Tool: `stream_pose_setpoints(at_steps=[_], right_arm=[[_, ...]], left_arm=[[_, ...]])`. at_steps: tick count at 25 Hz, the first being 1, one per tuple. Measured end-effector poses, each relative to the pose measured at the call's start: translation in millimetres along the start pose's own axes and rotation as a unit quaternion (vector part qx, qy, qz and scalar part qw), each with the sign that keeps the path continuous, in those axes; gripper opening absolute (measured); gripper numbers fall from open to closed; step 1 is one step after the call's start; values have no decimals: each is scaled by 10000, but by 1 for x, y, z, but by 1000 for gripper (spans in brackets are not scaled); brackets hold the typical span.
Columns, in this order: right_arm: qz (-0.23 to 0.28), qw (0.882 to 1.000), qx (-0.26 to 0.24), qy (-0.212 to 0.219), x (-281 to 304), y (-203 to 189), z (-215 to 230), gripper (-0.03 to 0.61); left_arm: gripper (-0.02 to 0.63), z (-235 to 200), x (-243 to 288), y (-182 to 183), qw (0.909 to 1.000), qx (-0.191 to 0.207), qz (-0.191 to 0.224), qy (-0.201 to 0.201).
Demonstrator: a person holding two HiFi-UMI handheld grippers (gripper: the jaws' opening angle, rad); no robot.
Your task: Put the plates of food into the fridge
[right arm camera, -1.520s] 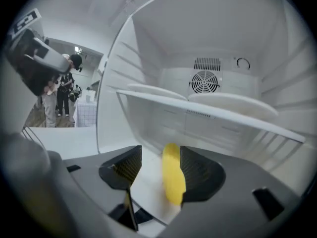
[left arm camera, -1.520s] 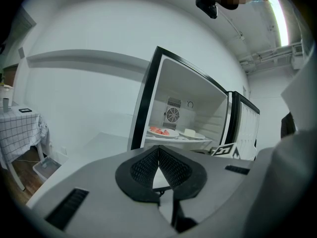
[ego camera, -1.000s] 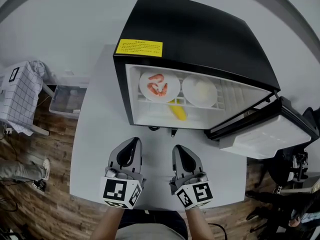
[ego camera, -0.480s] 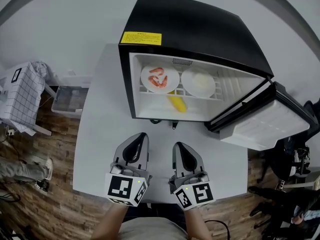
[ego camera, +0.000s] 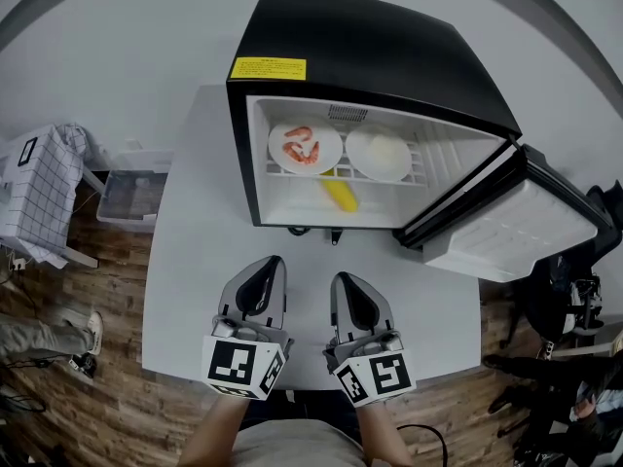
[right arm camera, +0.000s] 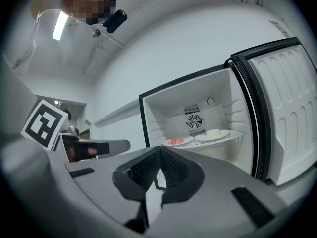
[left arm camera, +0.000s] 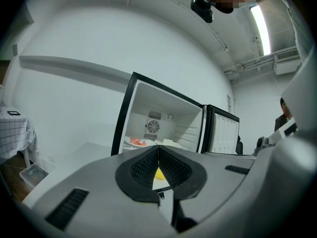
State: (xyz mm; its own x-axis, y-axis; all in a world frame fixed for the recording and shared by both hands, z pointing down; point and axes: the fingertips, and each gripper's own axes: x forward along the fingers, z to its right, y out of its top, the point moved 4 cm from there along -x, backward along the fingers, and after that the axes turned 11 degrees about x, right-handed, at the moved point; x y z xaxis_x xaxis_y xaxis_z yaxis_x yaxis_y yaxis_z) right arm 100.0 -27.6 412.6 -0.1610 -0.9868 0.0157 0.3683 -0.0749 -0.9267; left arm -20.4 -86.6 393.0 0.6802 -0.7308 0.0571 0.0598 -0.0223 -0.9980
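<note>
1. Biggest first: the fridge (ego camera: 389, 56) still has its door (ego camera: 516, 232) hanging open.
2. Inside, the shrimp plate (ego camera: 305, 147) and the pale-food plate (ego camera: 378, 154) stay side by side on the shelf; loading looks done.
3. Empty, jaws together, the left gripper (ego camera: 267, 267) and right gripper (ego camera: 343, 282) have eased back above the table (ego camera: 195, 251); closing the door probably remains.

The fridge (ego camera: 380, 47) stands on the table's (ego camera: 195, 261) far edge, its door (ego camera: 516, 236) swung open to the right, past the table's right edge. Inside, two plates sit side by side on the shelf (ego camera: 423, 163): the left plate (ego camera: 305, 147) by the left wall, the right plate (ego camera: 378, 154) just beside it. Under the shelf an oblong food item (ego camera: 339, 196) lies on the fridge floor. The left gripper (ego camera: 268, 269) and right gripper (ego camera: 343, 282) are side by side over the table's near edge, in front of the fridge. A bin (ego camera: 134, 195) sits on the floor beyond the left edge.
</note>
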Motion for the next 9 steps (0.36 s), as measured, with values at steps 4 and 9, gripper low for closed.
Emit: stream_pose_setpoints(at_steps=[4,9], right_arm=[[3,9999,-106,-22,-3,0,-4,12],[49,10000,-76,-10,-3,1,-6,12]], left_arm=[[8,1,-2,-2,10000,-14,25,-15],[8,0,-3,-2,10000,-19,-15,3]])
